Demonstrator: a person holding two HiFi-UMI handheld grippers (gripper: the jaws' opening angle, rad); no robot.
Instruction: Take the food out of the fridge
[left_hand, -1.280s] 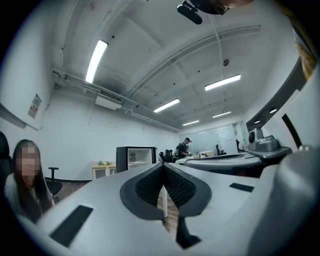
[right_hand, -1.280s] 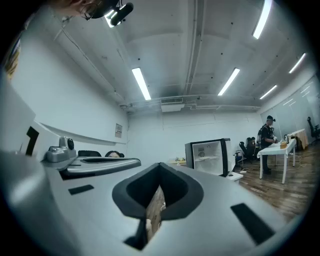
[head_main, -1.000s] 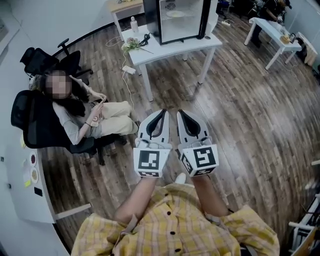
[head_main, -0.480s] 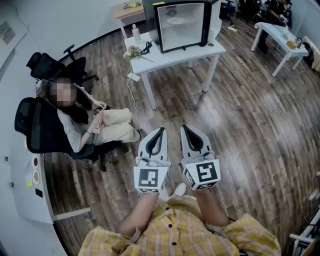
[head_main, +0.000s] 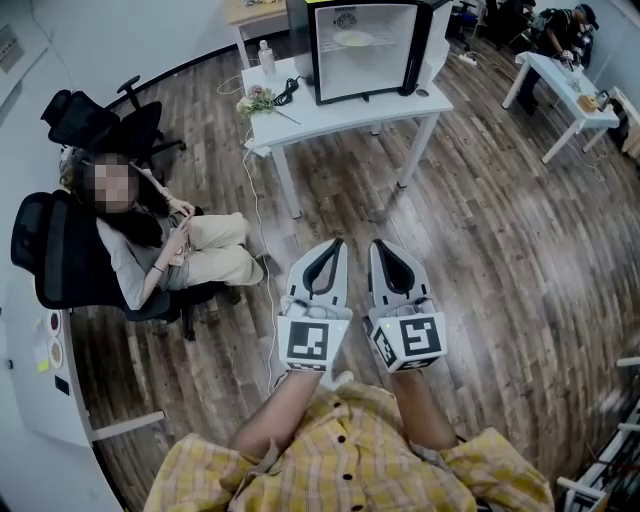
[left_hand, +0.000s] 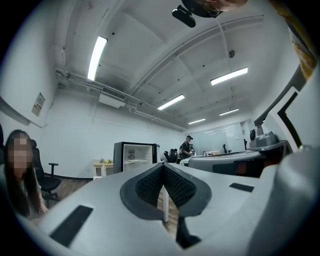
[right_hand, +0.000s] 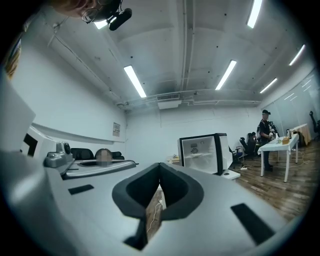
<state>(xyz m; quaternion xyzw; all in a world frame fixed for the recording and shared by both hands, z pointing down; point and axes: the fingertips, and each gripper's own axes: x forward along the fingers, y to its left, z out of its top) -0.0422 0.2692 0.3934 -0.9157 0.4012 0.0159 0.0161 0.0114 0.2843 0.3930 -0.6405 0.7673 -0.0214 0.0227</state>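
Facing the small black fridge (head_main: 362, 50) at the far edge of the white counter (head_main: 330, 110), I hold left gripper (head_main: 337, 245) and right gripper (head_main: 379, 246) clenched, empty. Its pale plate of food (head_main: 352, 39) sits well apart; the white floor cable (head_main: 250, 170) between could trip me.

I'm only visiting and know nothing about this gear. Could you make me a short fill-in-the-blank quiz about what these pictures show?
1. The fridge stands on a white ____.
2. The left tool and the right tool both have their jaws ____, with nothing between them.
3. The seated person is in a black office ____.
Missing words: table; shut; chair.
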